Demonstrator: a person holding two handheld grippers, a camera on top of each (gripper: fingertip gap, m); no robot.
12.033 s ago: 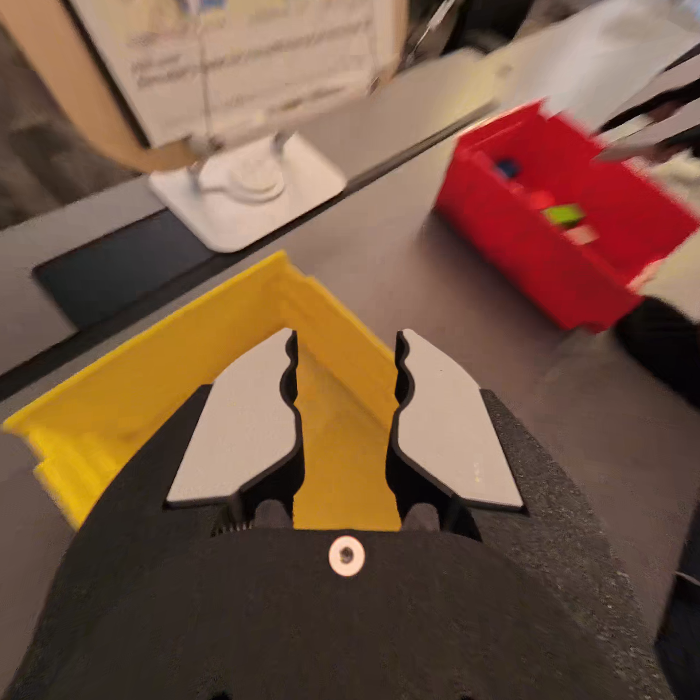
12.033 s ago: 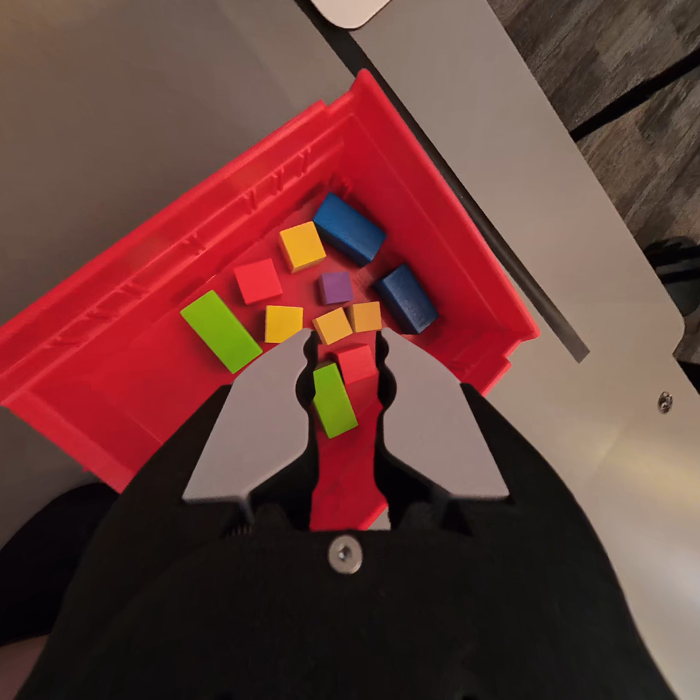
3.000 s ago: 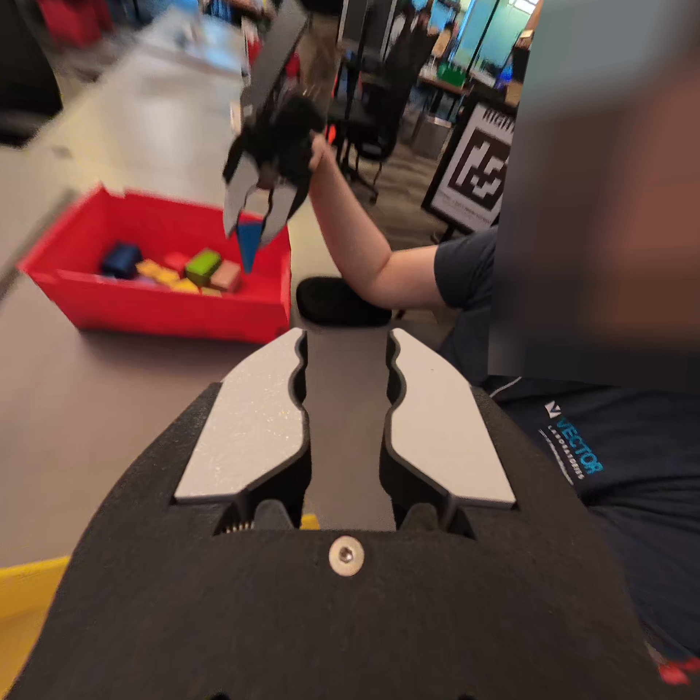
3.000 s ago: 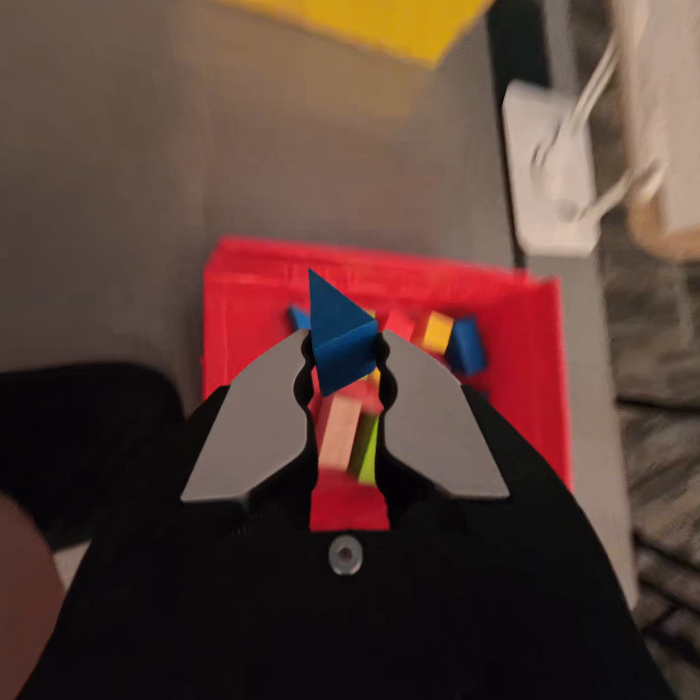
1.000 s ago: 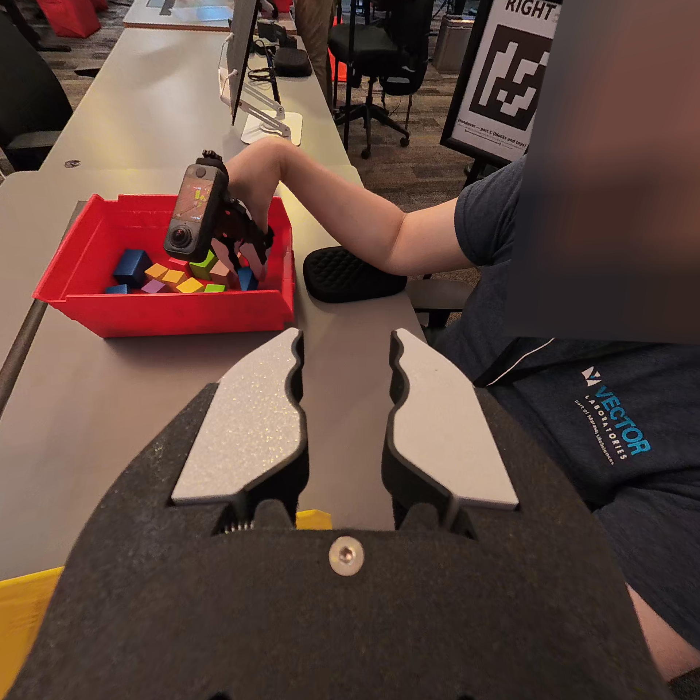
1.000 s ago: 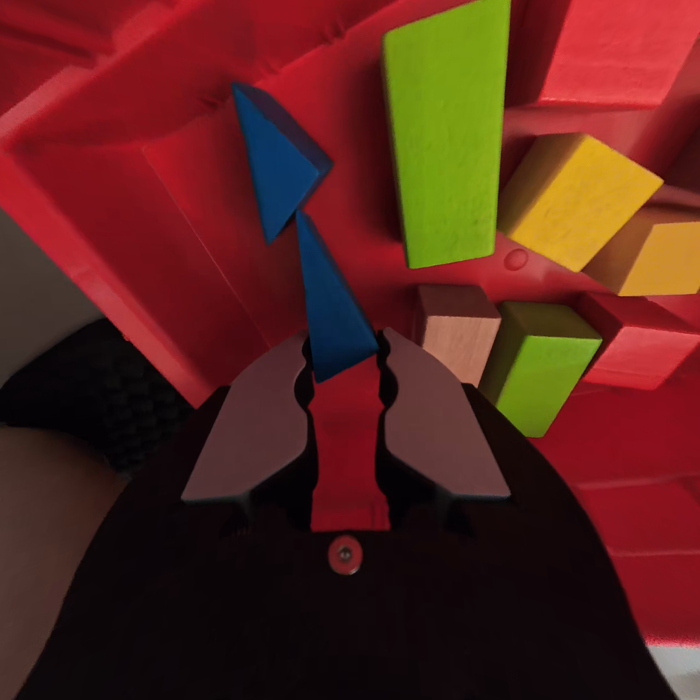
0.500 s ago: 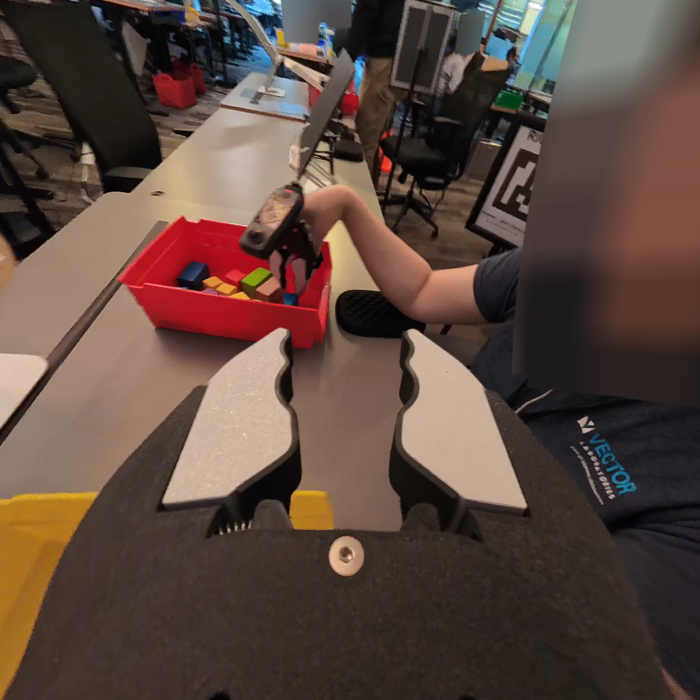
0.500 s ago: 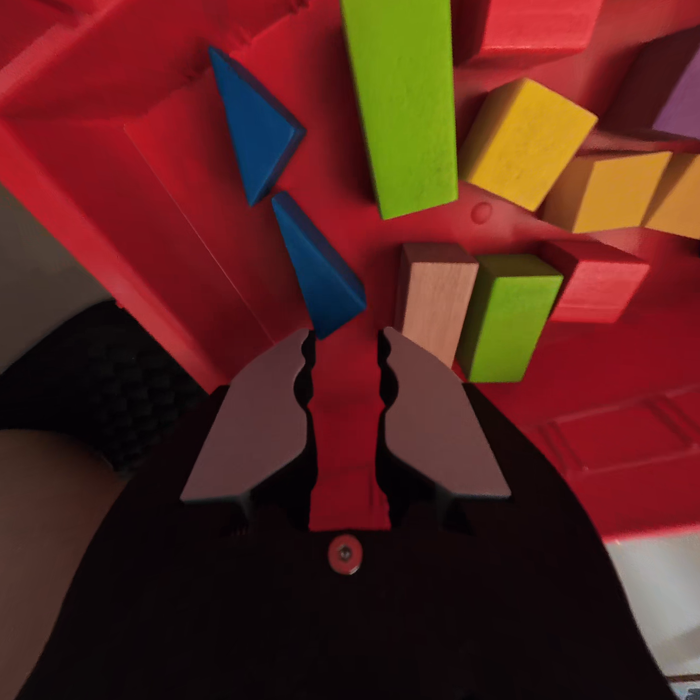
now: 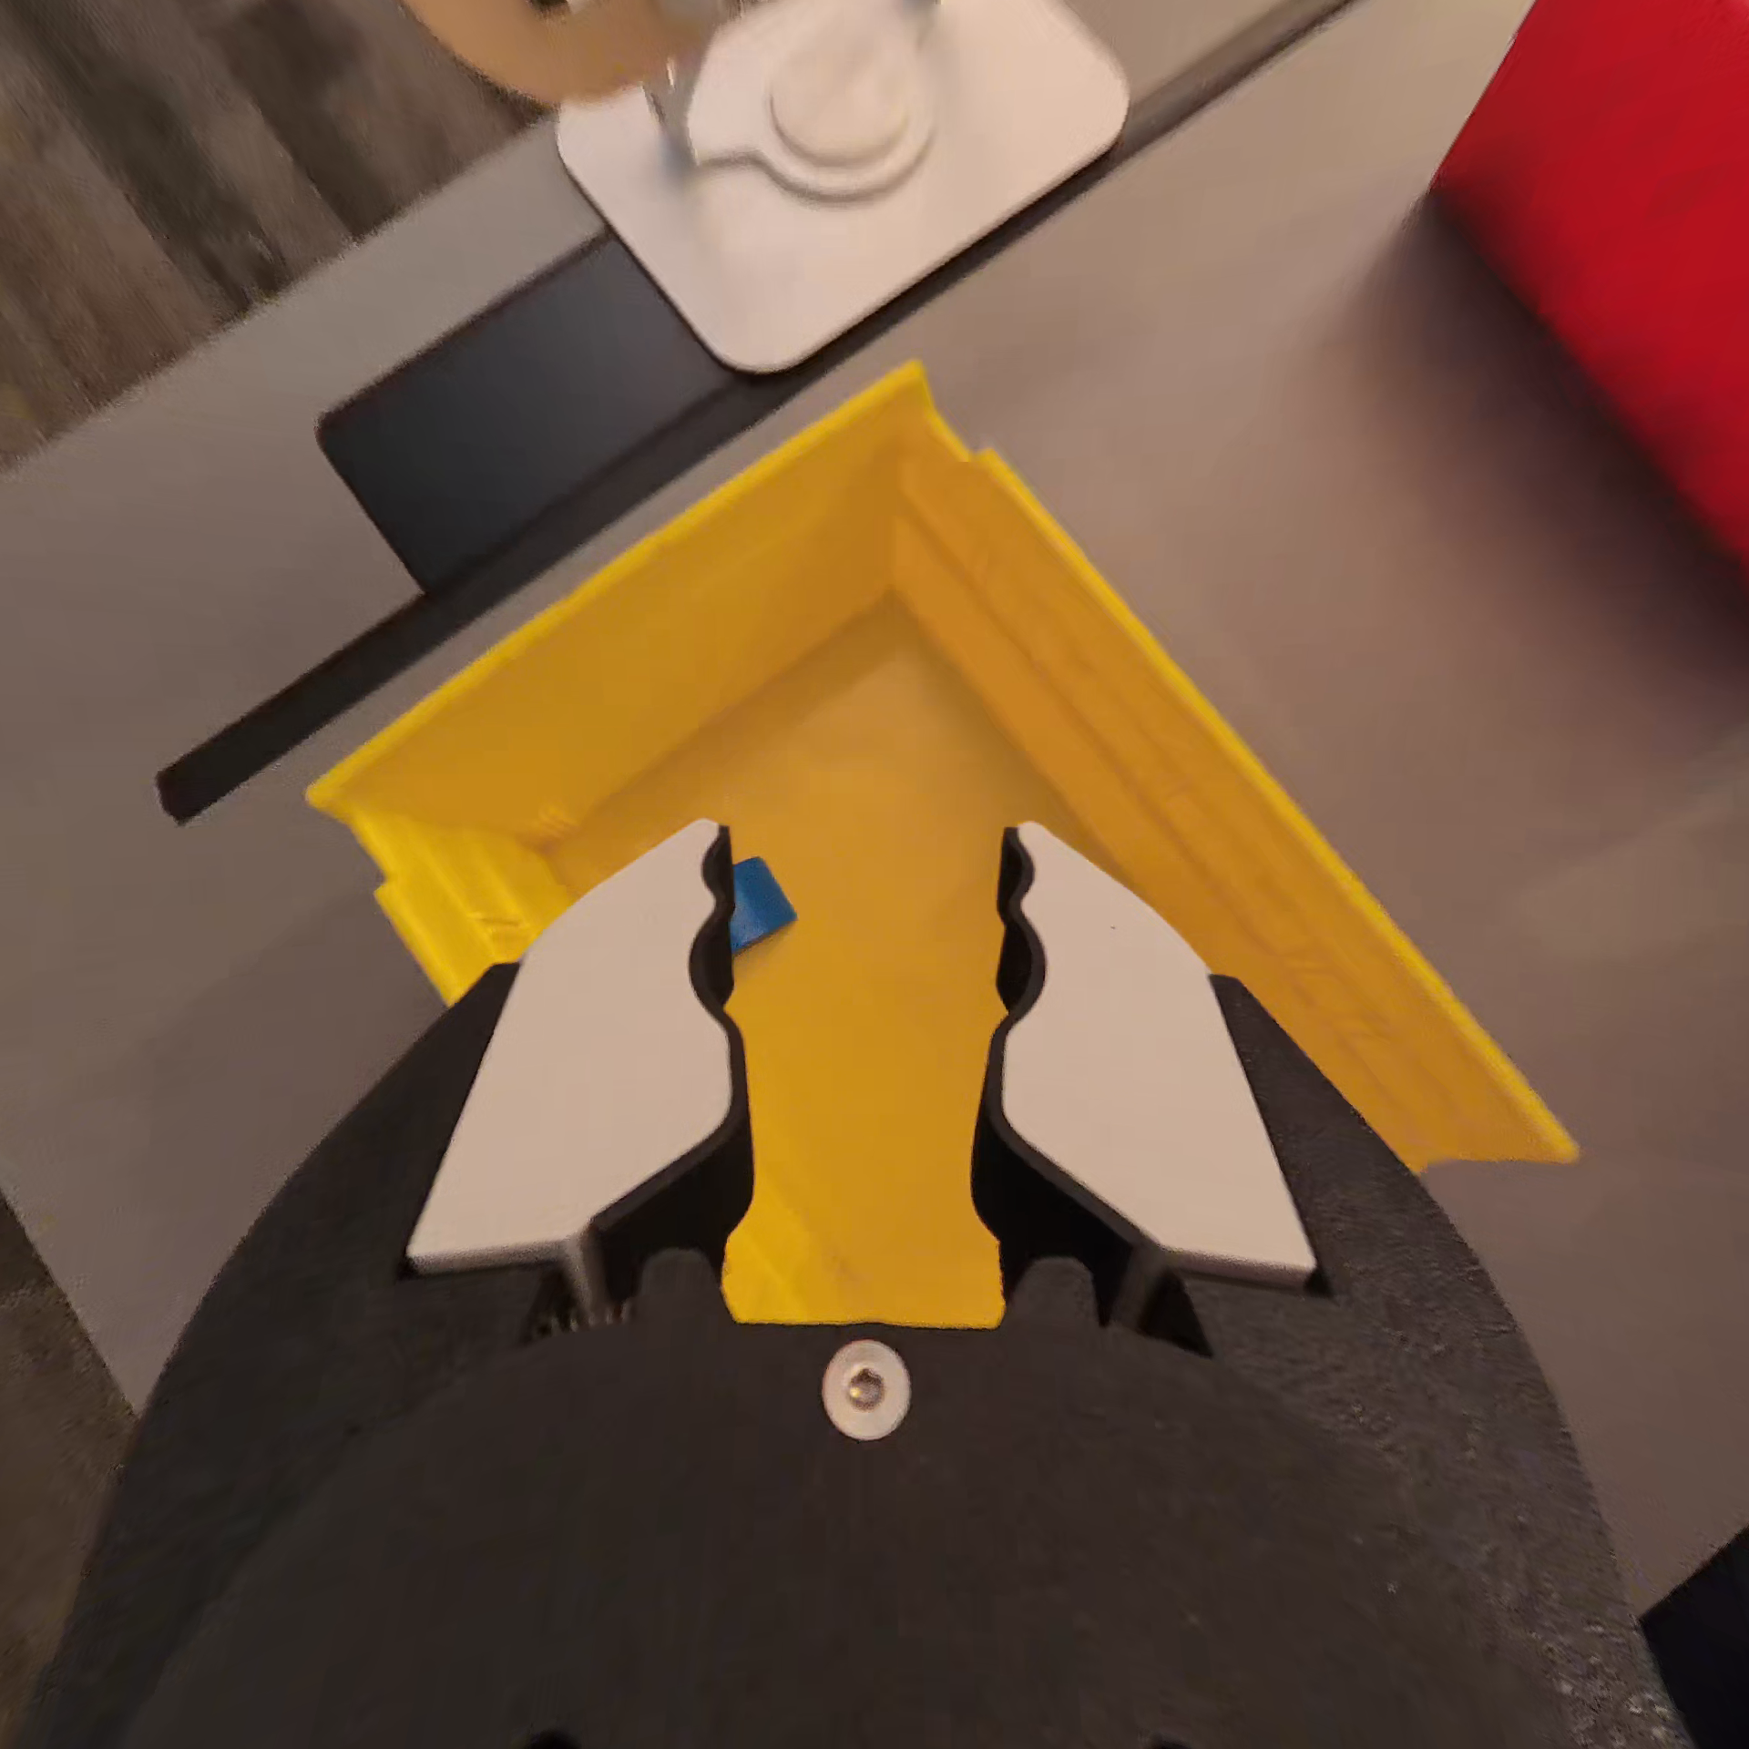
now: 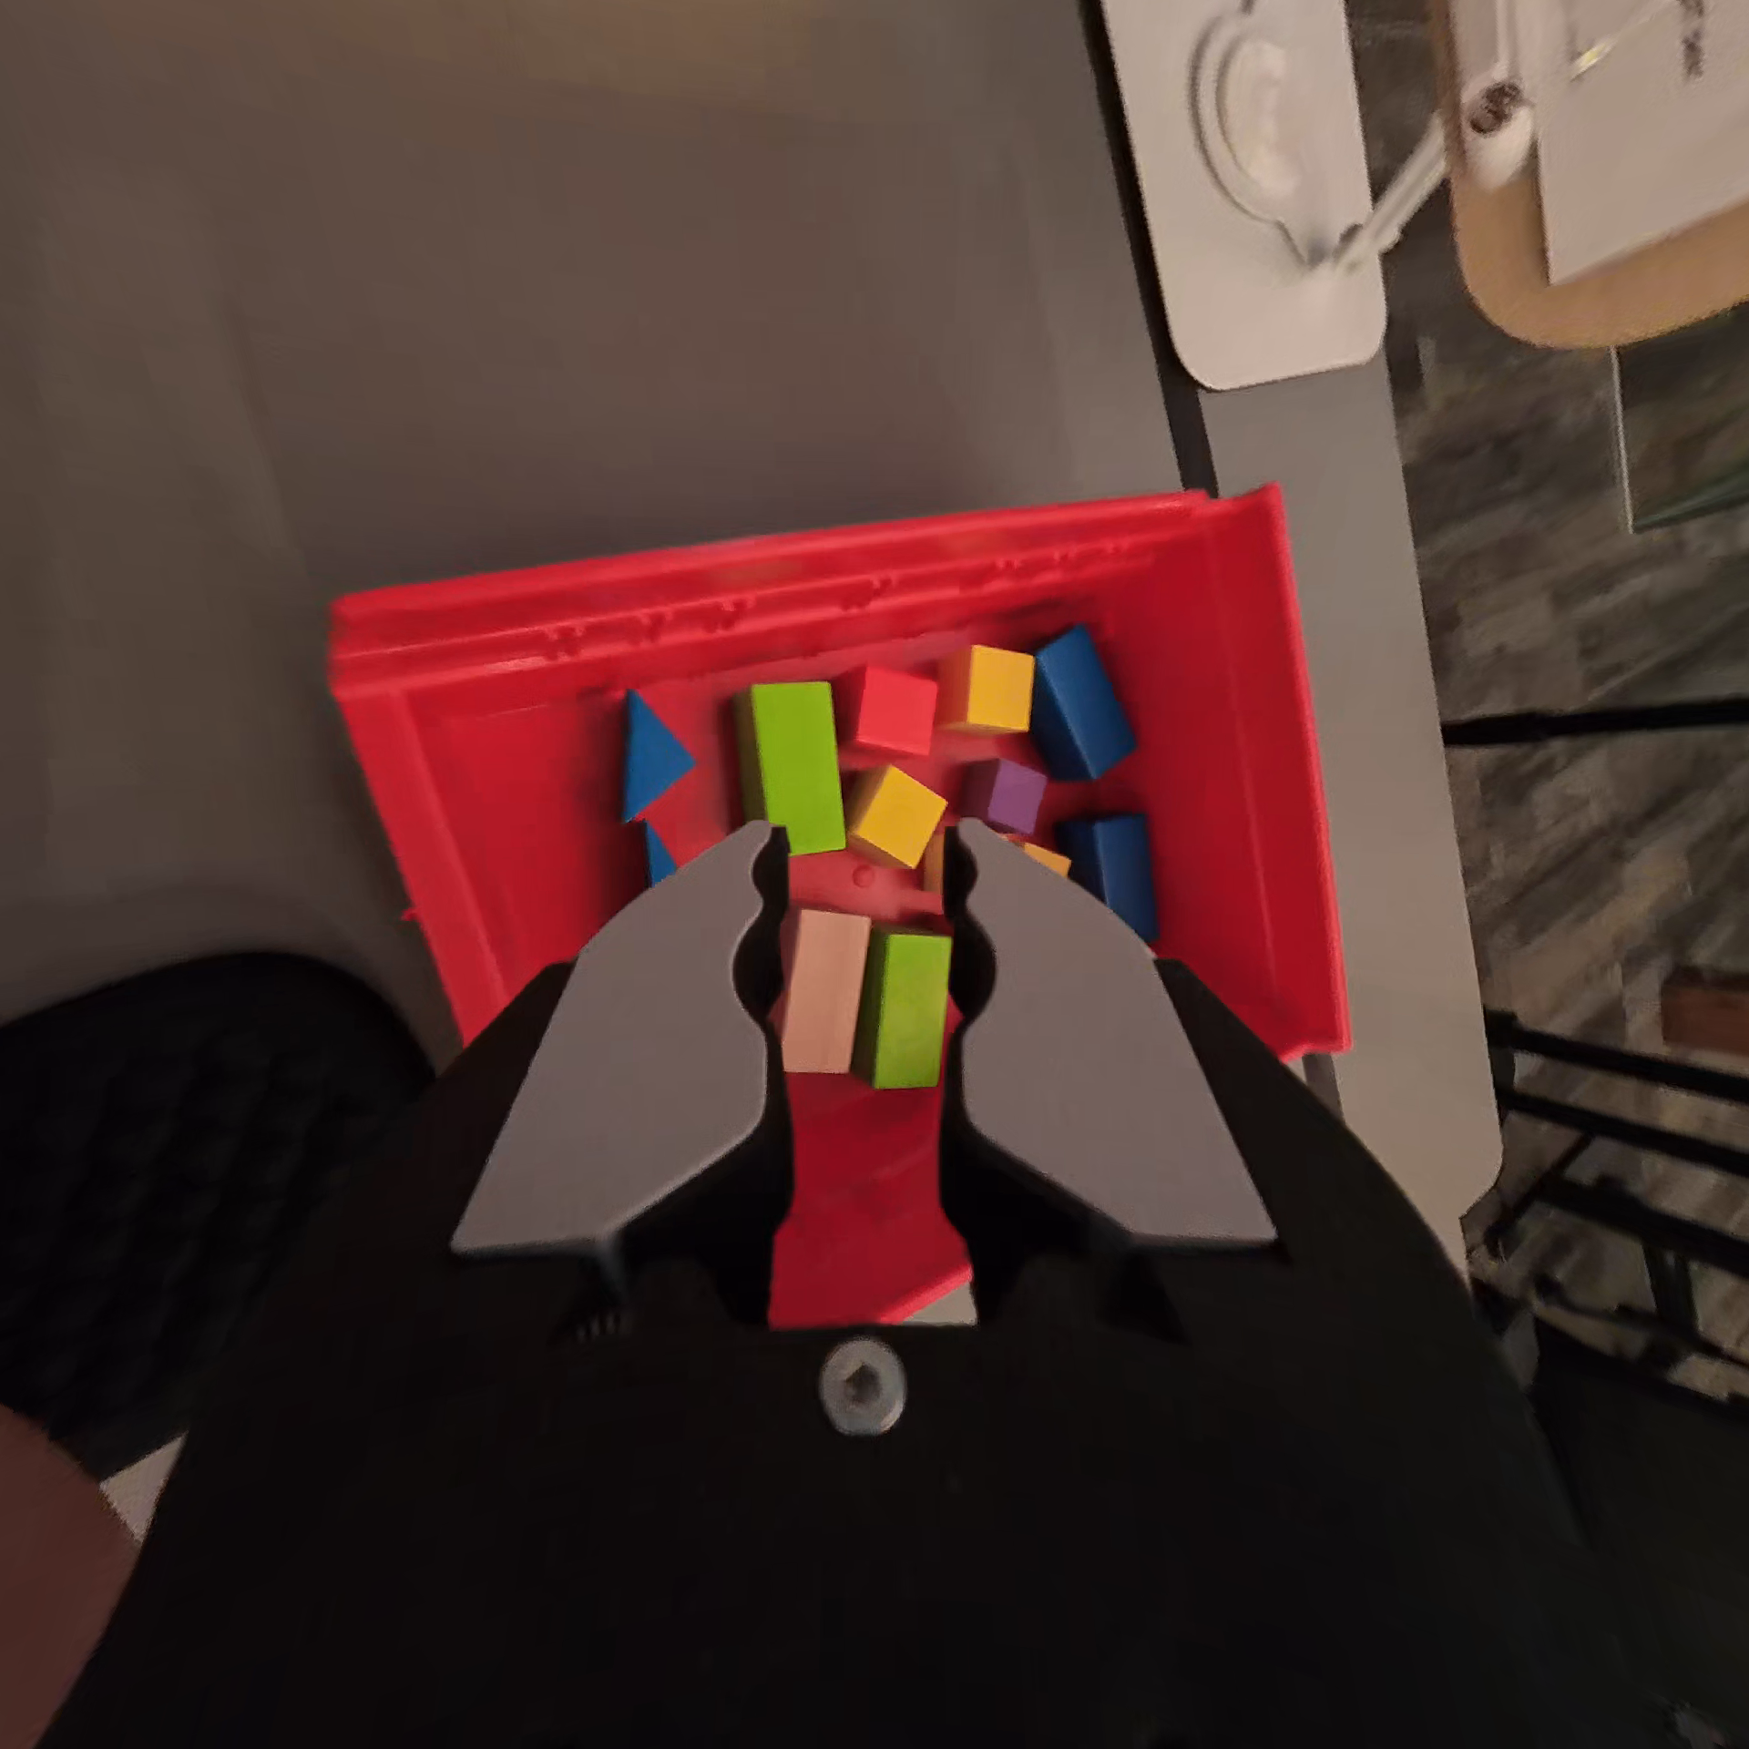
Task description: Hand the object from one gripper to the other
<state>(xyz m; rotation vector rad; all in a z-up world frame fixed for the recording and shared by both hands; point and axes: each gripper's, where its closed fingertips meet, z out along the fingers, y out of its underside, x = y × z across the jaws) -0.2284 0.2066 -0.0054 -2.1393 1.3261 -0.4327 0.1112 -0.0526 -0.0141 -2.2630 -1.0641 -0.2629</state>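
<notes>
Hovering over the red bin (image 10: 530, 719), the right gripper (image 10: 866, 842) had its jaws parted to a moderate gap and held nothing. Directly between and below its fingers lay a pale wooden block (image 10: 821, 989) and a green block (image 10: 904, 1008), side by side and touching. Ahead of the fingertips sat a longer green block (image 10: 790, 767), a yellow cube (image 10: 894, 814), a red cube (image 10: 894, 710), an orange cube (image 10: 989, 689) and a purple cube (image 10: 1005, 795); two blue blocks (image 10: 1079, 705) lay ahead to the right, and a blue wedge (image 10: 648, 757) ahead to the left.

The left gripper (image 9: 866, 852) was also apart and empty, poised over the yellow bin (image 9: 1230, 804). A small blue piece (image 9: 760, 904) rested on that bin's floor just beside the left finger, partly hidden by it.

Judgement: the blocks looked like painted wood, so light, rigid, not fragile, somewhat slick. Flat parallel faces across the short width would suit a grip best; the wedge's sloped faces could squirt out. For a handover, gripping one end leaves the other end free for the second gripper.

Obstacles: tight packing leaves little finger clearance between neighbours, and the bin walls crowd the outer pieces. A white stand base (image 10: 1259, 189) sat well ahead on the grey table (image 10: 568, 284), clear of both bins.
</notes>
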